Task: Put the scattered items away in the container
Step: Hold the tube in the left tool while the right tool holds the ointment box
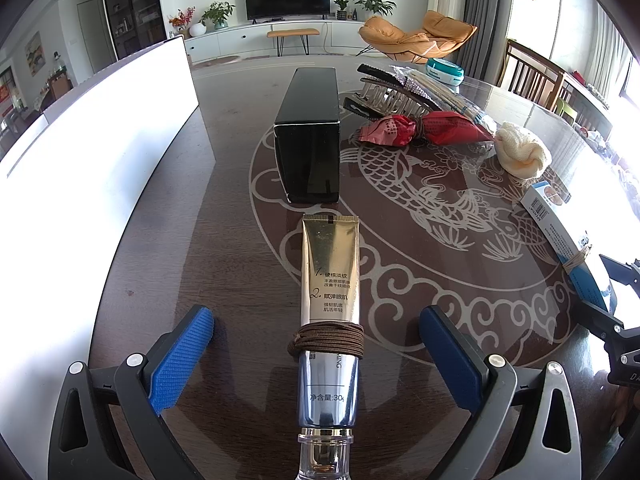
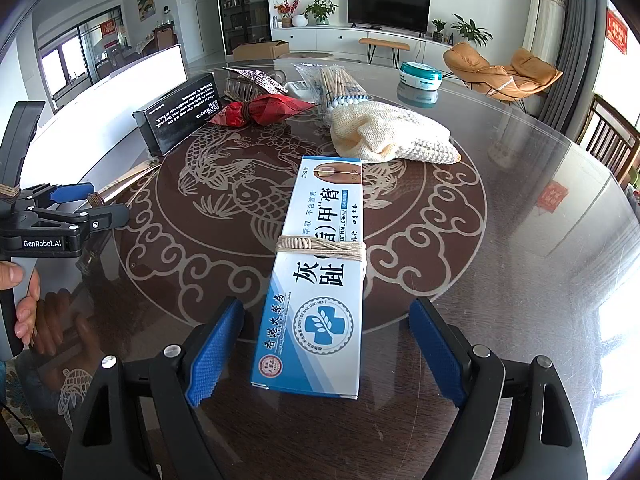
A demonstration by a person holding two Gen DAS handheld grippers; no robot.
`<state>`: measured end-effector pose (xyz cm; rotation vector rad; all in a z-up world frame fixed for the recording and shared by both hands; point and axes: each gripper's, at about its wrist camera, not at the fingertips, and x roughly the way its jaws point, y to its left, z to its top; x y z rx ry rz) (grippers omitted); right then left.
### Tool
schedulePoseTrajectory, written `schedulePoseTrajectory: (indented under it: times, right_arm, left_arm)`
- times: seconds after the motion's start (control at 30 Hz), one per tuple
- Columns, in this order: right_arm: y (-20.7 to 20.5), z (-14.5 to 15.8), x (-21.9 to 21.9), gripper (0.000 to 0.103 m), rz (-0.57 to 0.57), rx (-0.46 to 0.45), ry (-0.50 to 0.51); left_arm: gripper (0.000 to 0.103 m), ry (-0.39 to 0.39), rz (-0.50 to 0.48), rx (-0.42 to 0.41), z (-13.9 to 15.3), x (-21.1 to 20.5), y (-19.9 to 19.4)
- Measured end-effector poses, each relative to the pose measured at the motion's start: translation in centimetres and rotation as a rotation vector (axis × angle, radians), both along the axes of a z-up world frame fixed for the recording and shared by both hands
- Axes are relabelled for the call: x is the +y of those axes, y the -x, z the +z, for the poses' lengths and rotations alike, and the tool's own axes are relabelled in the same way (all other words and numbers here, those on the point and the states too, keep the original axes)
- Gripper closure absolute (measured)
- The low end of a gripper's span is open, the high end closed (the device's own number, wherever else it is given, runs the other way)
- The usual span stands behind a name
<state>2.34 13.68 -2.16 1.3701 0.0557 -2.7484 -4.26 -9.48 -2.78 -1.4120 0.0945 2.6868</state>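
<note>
**Two open claws, each set over one long item**

Gold-and-silver cream tube (image 1: 329,320) lying flat on the worktop (image 1: 224,264), long axis running straight away from the left claw (image 1: 316,356), clear cap end toward the camera, crimped gold end pointing to the black carton (image 1: 310,136) just beyond. Brown hair tie (image 1: 326,340) wound around the tube near its middle. Left claw wide open, blue pads standing apart on both sides of the tube, touching nothing, holding nothing.

Blue-and-white nail cream box (image 2: 320,276) also flat on the worktop, long axis nearly in line with the right claw (image 2: 326,354), slightly leaning to the right at the far end. Beige string (image 2: 322,246) tied across its middle. Near end of the box between the pads of the right claw, also spread wide and gripping nothing, with a gap visible on each side.

Likely next: closing across the short width of each item, since both lie lengthwise to the claw; no turning of the wrist seems needed.

Further out: red wrapped packet (image 1: 424,128), sparkling hair clip (image 1: 396,96), bag of cotton swabs (image 2: 340,84), cream knitted cloth (image 2: 392,134), teal round tin (image 2: 420,74). White container (image 1: 100,152) at the left, nearer to the left claw, so the tube probably has the shorter way.
</note>
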Motion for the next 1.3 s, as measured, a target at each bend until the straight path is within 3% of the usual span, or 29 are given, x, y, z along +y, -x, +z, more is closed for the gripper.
schedulePoseTrajectory:
  times: [0.2,0.4,0.57,0.63,0.7,0.83,1.03,1.1,1.23,1.3]
  right_arm:
    - [0.0,0.0,0.0,0.018,-0.001,0.0,0.0]
    - [0.0,0.0,0.0,0.018,-0.001,0.0,0.0]
    - [0.0,0.0,0.0,0.018,-0.001,0.0,0.0]
    - [0.0,0.0,0.0,0.018,-0.001,0.0,0.0]
    - [0.0,0.0,0.0,0.018,-0.001,0.0,-0.001]
    - [0.0,0.0,0.0,0.018,-0.002,0.0,-0.001]
    - [0.2,-0.1,-0.1,0.015,0.024,-0.016,0.004]
    - [1.1,0.3,0.1,0.015,0.064,-0.088,0.006]
    - [3.9,1.5,1.0,0.015,0.081,-0.248,0.111]
    - [5.5,1.9,0.7,0.015,0.088,-0.306,0.106]
  left_arm:
    - [0.0,0.001,-0.029,-0.014,0.2,-0.3,-0.2]
    - [0.0,0.026,-0.126,-0.139,0.6,-1.2,0.4]
    - [0.003,0.04,-0.169,-0.182,0.9,-1.3,1.1]
    - [0.024,0.039,-0.189,-0.17,1.5,-1.1,0.8]
    - [0.074,0.04,-0.21,-0.161,2.2,-0.8,0.5]
    - [0.074,0.057,-0.224,-0.149,2.4,-0.1,-0.2]
    - [0.074,-0.015,-0.207,-0.137,2.5,-0.3,-2.1]
    - [0.074,-0.024,-0.204,-0.133,2.4,-0.2,-3.0]
    - [0.074,-0.051,-0.203,-0.135,2.0,-0.1,-3.6]
    - [0.074,-0.058,-0.202,-0.134,1.9,-0.2,-4.0]
